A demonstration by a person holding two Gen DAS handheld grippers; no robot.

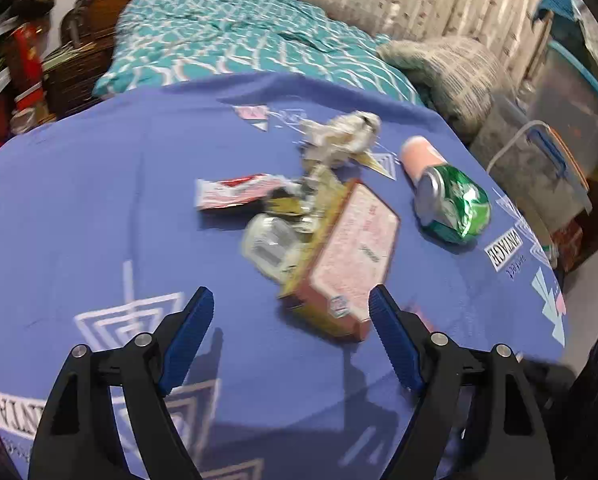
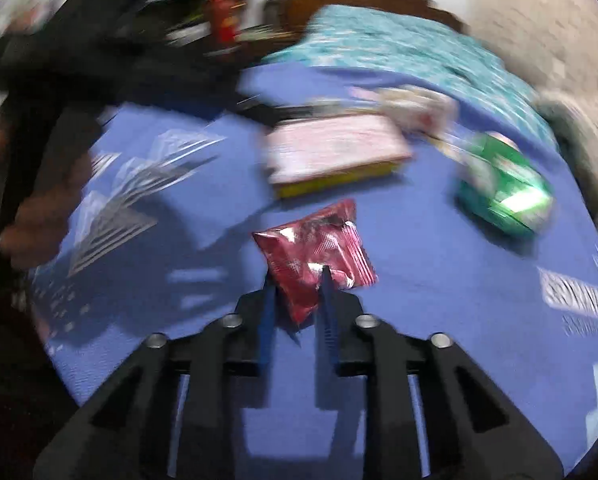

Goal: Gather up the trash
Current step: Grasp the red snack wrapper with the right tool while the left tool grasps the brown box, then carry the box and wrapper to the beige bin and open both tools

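Left wrist view. Left gripper (image 1: 289,304): jaws spread wide, nothing between them, held above the blue patterned cloth (image 1: 99,208) that covers the bench. Trash on the cloth, ahead of the jaws:
- pink flat box (image 1: 349,256) with yellow sides, lying askew, its near corner just beside the right-hand finger;
- clear plastic piece (image 1: 269,244), touching the box's left side;
- red-and-white wrapper (image 1: 235,192), lying flat, left of the pile;
- crumpled paper wad (image 1: 341,134), beyond the box;
- crushed green can (image 1: 453,204), on its side, right of the box and apart from it;
- pale pink cup (image 1: 419,156), on its side, touching the can's far end.
Beyond the bench: bed with teal patterned quilt (image 1: 235,36).

Right wrist view (heavily blurred). Right gripper (image 2: 297,278): jaws nearly closed, pinching the near edge of a red foil wrapper (image 2: 319,252), which stands out ahead of the fingertips above the blue patterned cloth (image 2: 419,280). Whether the wrapper touches the cloth cannot be told. Beyond it: the pink flat box (image 2: 335,148); to the right, well apart, the crushed green can (image 2: 503,188). Teal quilt (image 2: 399,44) at the back.
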